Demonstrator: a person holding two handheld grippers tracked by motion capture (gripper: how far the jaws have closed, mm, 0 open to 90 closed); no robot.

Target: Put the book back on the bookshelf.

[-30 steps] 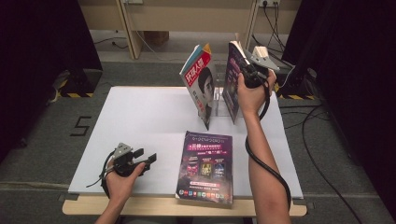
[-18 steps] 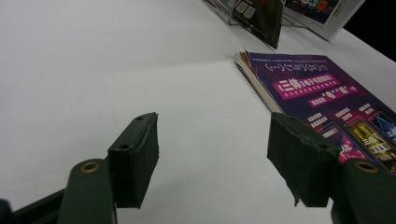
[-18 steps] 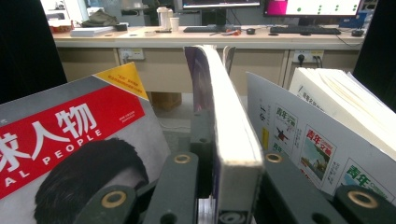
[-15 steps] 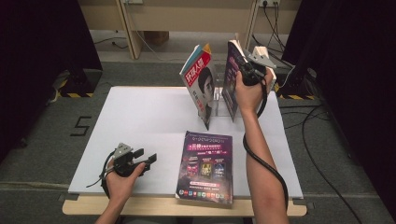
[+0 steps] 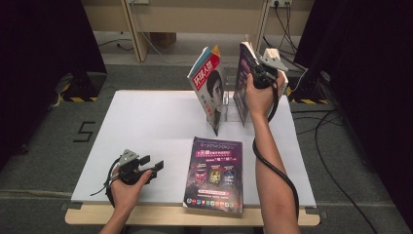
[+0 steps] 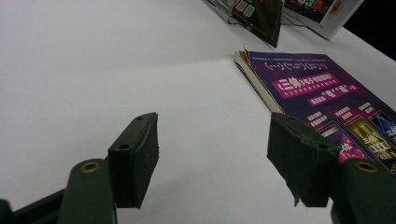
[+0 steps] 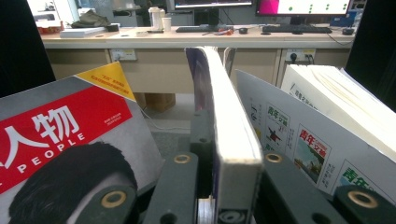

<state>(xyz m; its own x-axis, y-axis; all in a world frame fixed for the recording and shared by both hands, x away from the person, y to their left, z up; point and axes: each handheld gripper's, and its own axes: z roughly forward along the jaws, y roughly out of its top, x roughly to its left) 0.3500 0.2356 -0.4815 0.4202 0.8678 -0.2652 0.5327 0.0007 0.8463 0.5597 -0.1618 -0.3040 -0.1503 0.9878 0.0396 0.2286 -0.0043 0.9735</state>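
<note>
A purple-covered book (image 5: pixel 242 80) stands upright in a clear rack (image 5: pixel 229 109) at the table's far side. My right gripper (image 5: pixel 258 75) is shut on its top edge; in the right gripper view the thick book (image 7: pixel 229 135) sits clamped between both jaws. To its left in the rack leans a red-and-grey magazine (image 5: pixel 208 87), also seen as the magazine (image 7: pixel 65 149) close beside the held book. A purple magazine (image 5: pixel 214 173) lies flat at the table's front edge. My left gripper (image 5: pixel 148 165) rests open on the table to its left, and the flat magazine (image 6: pixel 327 98) shows beyond its jaws.
More books (image 7: pixel 327 130) stand to the right of the held one in the rack. The white table (image 5: pixel 146 126) has bare room on its left half. Behind the table are a wooden desk (image 5: pixel 195 14), cables on the floor and black curtains on both sides.
My right hand has shifted slightly on the upright book's top; the book stays gripped. The left gripper has not moved.
</note>
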